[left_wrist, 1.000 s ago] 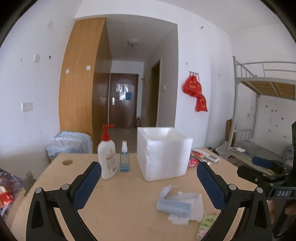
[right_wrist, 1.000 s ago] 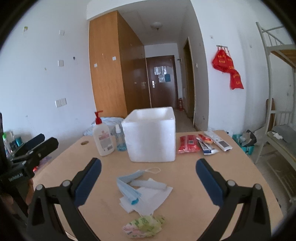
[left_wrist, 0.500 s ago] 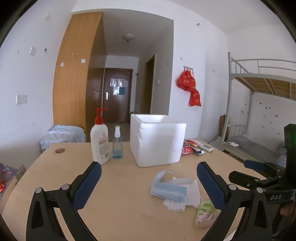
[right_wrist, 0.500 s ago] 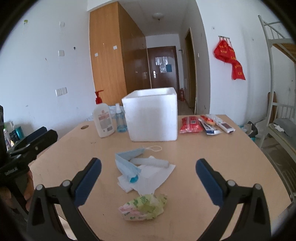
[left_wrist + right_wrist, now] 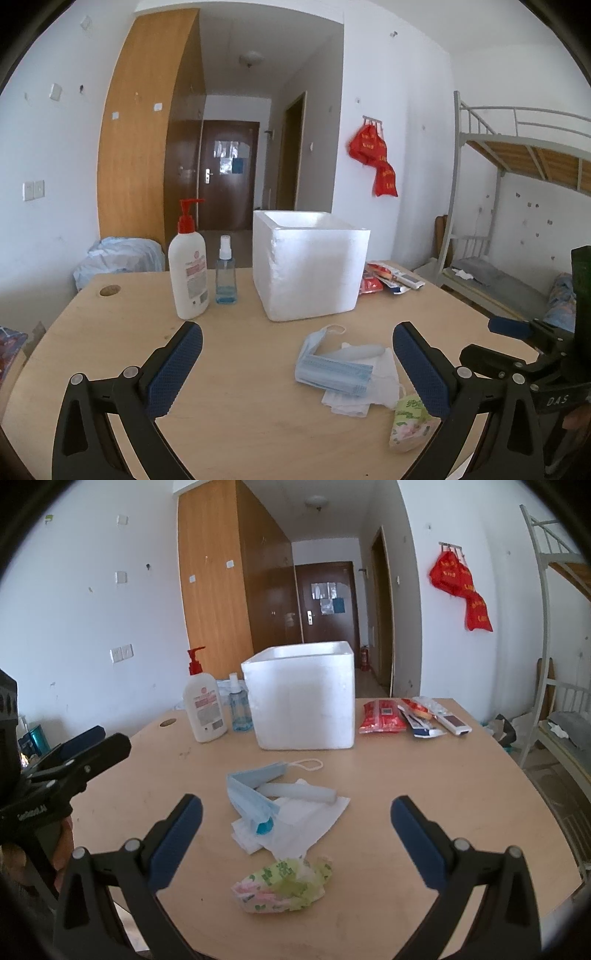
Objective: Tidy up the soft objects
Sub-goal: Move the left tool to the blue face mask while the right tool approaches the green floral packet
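Room: dormitory, bunk bed frame (image 5: 517, 155), wooden wardrobe (image 5: 147, 122).
Table (image 5: 424, 775): light wood, rounded edge.
Foam box (image 5: 303, 698): white, open top, behind the soft pile; likely the destination.
Face masks (image 5: 255, 794): blue, loosely stacked on tissues (image 5: 314, 819), mid-table.
Tissue pack (image 5: 284, 886): crumpled, nearest the right gripper.
Left gripper (image 5: 295, 369): fingers wide apart, empty.
Right gripper (image 5: 295, 842): fingers wide apart, empty.
Risk: limp layers may separate or trail; a dangling ear loop could snag the box rim.
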`<state>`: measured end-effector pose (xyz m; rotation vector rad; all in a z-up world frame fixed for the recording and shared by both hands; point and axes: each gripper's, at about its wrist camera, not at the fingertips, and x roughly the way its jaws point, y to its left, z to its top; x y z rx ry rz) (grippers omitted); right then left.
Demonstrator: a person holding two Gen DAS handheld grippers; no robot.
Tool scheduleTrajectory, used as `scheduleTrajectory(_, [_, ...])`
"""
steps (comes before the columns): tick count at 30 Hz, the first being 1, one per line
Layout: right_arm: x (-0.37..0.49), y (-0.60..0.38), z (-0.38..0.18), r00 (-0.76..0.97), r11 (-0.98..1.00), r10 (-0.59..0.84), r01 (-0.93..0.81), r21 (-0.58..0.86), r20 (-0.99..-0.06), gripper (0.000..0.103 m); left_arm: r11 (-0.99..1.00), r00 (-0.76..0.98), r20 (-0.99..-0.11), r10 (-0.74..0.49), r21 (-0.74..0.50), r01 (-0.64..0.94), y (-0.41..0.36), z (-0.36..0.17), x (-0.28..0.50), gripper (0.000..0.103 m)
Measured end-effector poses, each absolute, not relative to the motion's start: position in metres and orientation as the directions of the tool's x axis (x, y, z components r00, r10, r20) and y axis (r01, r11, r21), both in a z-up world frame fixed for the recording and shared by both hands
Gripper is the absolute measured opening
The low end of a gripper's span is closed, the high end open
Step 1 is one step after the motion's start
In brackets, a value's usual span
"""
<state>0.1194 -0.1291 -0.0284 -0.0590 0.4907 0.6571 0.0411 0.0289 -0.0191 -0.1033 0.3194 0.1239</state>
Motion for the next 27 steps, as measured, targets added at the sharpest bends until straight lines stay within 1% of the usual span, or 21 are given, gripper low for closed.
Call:
scheduleTrajectory(12, [0.122, -0.124, -0.04, 0.656, 0.786, 0.571, -0.61, 0.099, -0.493, 0.103, 0.989, 0.919, -0.389, 0.064, -0.097, -0.11, 0.029, -0.028, 0.067, 0.103])
scheduleTrajectory(19, [0.123, -0.117, -0.056, 0.622, 0.778, 0.566, -0.62, 0.1, -0.541, 0.103, 0.989, 0.903, -0.429, 0.037, -0.112, -0.093, 0.031, -0.035, 0.086, 0.103])
scheduleTrajectory(24, [0.125, -0.118, -0.062, 0.616, 0.779, 0.56, -0.619, 0.1, -0.554, 0.103, 0.985, 0.871, -0.491, -0.016, -0.157, -0.071, 0.03, -0.047, 0.11, 0.103])
scheduleTrajectory(27, [0.128, -0.121, -0.064, 0.612, 0.781, 0.558, -0.615, 0.106, -0.561, 0.103, 0.982, 0.856, -0.516, -0.026, -0.174, -0.075, 0.029, -0.053, 0.123, 0.103])
